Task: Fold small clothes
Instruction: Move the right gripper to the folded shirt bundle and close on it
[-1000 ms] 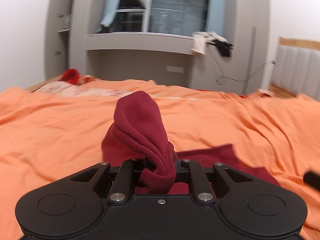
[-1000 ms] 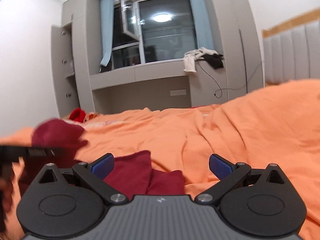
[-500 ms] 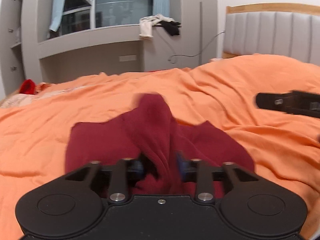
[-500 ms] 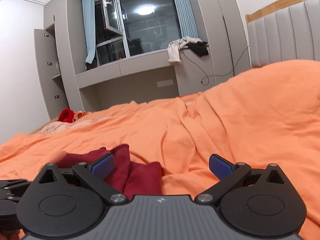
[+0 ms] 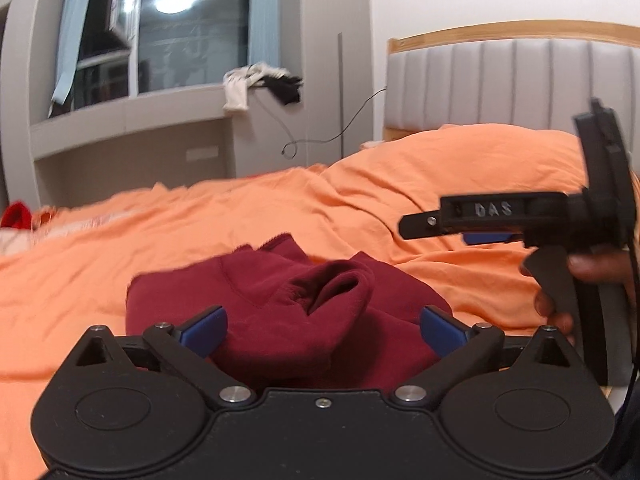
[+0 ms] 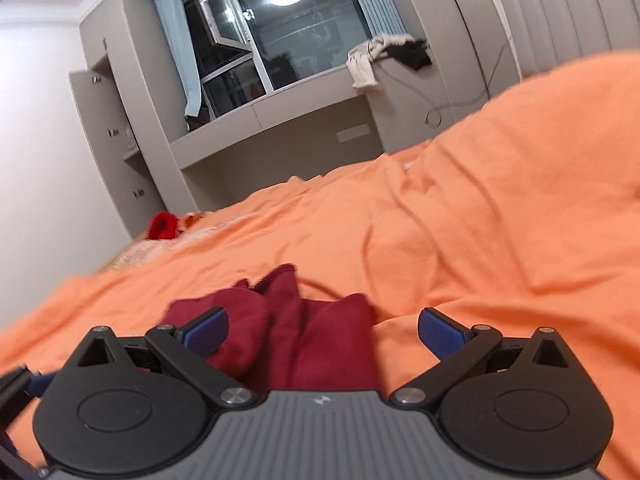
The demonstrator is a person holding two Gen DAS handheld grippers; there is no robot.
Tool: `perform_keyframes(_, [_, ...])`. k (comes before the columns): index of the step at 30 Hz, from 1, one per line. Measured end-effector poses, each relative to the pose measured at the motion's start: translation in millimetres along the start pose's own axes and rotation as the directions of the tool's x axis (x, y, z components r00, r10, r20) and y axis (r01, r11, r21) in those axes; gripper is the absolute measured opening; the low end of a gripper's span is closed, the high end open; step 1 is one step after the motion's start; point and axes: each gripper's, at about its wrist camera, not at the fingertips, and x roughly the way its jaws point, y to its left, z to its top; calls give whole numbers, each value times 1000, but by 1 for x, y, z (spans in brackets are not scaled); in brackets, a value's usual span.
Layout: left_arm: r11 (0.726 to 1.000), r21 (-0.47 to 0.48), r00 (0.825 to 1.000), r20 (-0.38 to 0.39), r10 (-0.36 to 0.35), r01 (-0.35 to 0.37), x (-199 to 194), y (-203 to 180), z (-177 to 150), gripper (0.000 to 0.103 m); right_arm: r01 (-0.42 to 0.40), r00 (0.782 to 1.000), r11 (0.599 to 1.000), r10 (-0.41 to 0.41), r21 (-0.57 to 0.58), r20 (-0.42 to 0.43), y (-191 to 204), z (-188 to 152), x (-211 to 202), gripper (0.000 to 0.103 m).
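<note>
— Dark red knit, that is what is lying there: the small garment [image 5: 288, 312] is sitting bunched on the orange bedspread [image 5: 240, 216], with one rolled fold [image 5: 340, 280] standing up in its middle like an open cuff.

— And the left gripper [image 5: 322, 326], is it holding any of it?

— No, its blue-padded fingers [image 5: 204, 328] are standing spread wide, one on either side of the heap, and the cloth is lying loose between them, not pinched. I cannot tell whether the pads are brushing the fabric.

— What is the right one doing?

— From the left camera the right gripper [image 5: 416, 226] is hovering side-on above the bedspread, off to the right of the garment and apart from it, with the person's right hand [image 5: 576, 280] wrapped around its handle. In its own view the right gripper [image 6: 322, 326] is showing both blue pads parted wide as well, nothing between them but the near edge of the red garment [image 6: 288, 320] on the left and bare orange cover [image 6: 480, 220] on the right.

— Anything else in the room?

— A grey padded headboard [image 5: 520, 80] is rising behind the bed, a window [image 6: 280, 32] is reflecting a ceiling lamp, some white and black clothes [image 6: 384, 56] are hanging off the ledge beneath it, and a bright red item [image 6: 162, 226] is lying at the far edge of the bed.
</note>
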Motion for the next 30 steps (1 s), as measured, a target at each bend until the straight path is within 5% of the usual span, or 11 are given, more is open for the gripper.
perform_keyframes(6, [994,109,999,-7,33,-32,4,12,-4,102,-150,988,982,154,118,-30,7,2,21,103])
perform_keyframes(11, [986,162,999,15,33,-35,3,28,-10,102,-317,941,945,324,81,-103,23,2,50,103])
perform_keyframes(14, [981,190,998,54,18,-28,5,35,-19,102,-318,936,948,319,26,-147,27,0,69,101])
perform_keyframes(17, [980,198,996,89,-14,-4,12,39,-31,102,-299,936,948,313,106,-159,16,1,85,95])
perform_keyframes(23, [971,240,996,88,3,-24,21,34,-37,100,-280,939,946,306,165,-158,5,0,94,72])
perform_keyframes(30, [984,180,989,143,-29,3,6,45,-41,95,-279,944,952,296,123,-147,16,3,94,62])
